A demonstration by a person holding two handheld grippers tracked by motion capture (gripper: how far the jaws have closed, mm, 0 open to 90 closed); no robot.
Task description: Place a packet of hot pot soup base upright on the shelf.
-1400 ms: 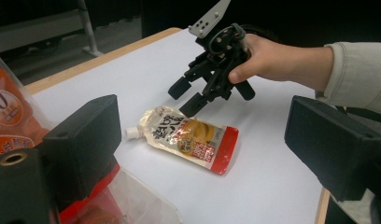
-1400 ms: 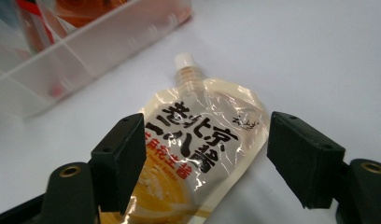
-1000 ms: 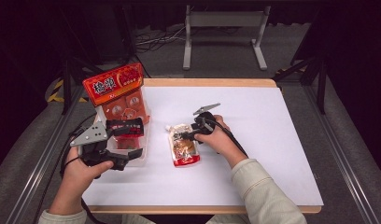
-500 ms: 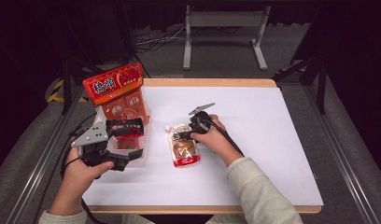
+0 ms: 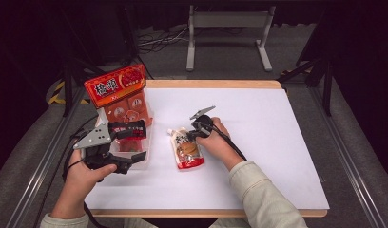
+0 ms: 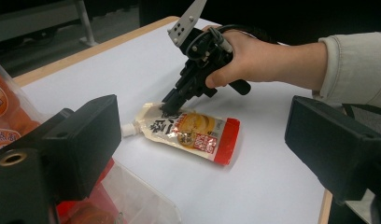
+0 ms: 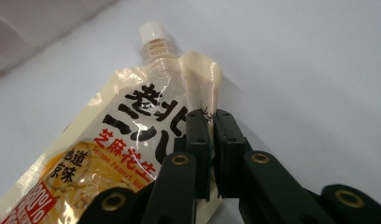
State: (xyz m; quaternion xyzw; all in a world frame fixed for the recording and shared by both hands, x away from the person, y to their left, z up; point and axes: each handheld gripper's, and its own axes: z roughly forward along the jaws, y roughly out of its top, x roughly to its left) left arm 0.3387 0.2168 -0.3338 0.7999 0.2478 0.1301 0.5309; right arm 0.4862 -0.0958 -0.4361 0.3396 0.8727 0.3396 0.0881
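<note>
Glossy film, cream at the top and red at the base, makes up the spouted pouch [image 5: 186, 148], which is seen lying flat on the white worktop [image 5: 277, 142], its white screw cap [image 7: 150, 31] turned toward the red snack box [image 5: 117, 90]. The right tongs [image 7: 208, 122] have just been closing, and they are now pinched shut on the pouch's upper side seam, just below the shoulder by the spout, with a fold of film caught between the pads. In the left gripper view the same grip is seen from the side, the right tongs [image 6: 169, 105] angled down onto the printed top of the pouch.

A soft, sagging load is to be expected: the filling looks thick and will likely slump toward the red end when the pouch is raised. The film is slick (highlights run all over it), so a hold on the flat, welded seam is judged safer than one on the bulging middle; the stiff spout neck would be the other sound place.

The left tongs [image 5: 135, 142] are held wide open, nothing gripped, hovering over a clear plastic tray [image 5: 142, 161] beside the box.
</note>
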